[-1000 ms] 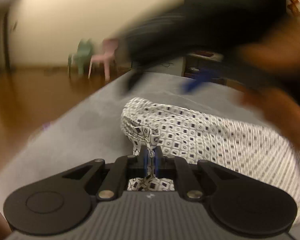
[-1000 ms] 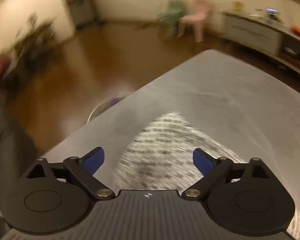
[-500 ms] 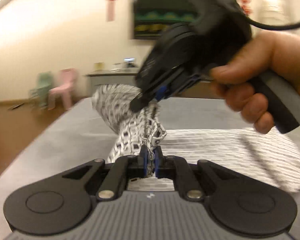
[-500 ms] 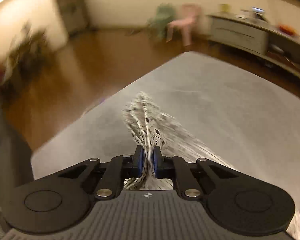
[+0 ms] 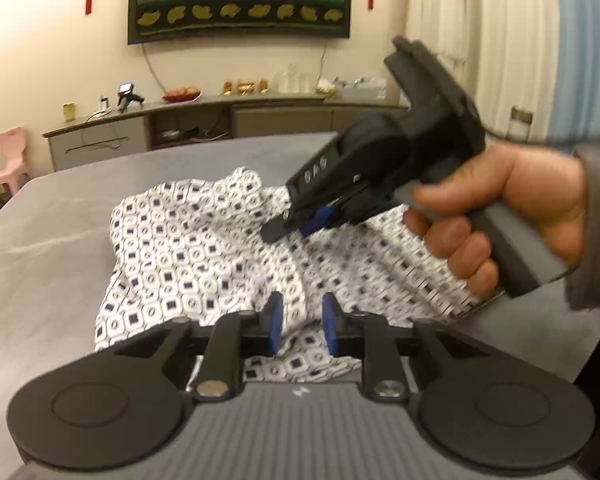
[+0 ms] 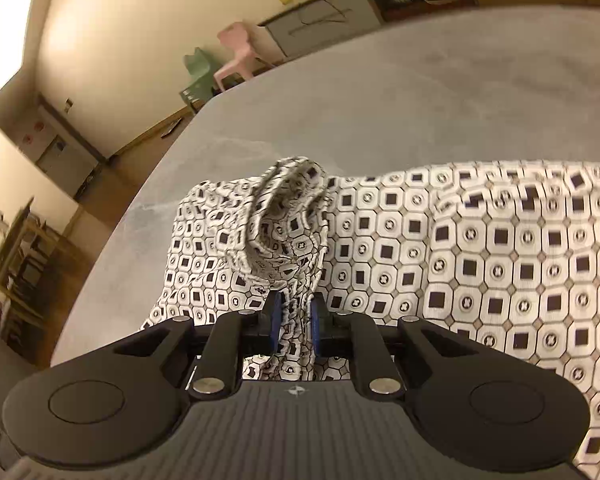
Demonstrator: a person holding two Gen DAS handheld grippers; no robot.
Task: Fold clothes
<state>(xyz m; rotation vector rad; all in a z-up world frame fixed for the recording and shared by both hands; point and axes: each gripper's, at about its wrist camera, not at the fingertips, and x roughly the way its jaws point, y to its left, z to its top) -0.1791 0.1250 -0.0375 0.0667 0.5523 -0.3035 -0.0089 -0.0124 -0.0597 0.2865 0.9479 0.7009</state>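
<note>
Grippers: two [image 5: 300,324] [image 6: 295,322] | garment [image 6: 500,248]: one (patterned) | table [image 6: 380,92]: one

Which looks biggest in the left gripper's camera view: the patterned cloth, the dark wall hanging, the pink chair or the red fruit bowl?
As they appear:
1. Patterned cloth, though it lies nearest the camera.
2. Dark wall hanging, close behind; true sizes are unsure.
3. Pink chair.
4. Red fruit bowl, far off.
</note>
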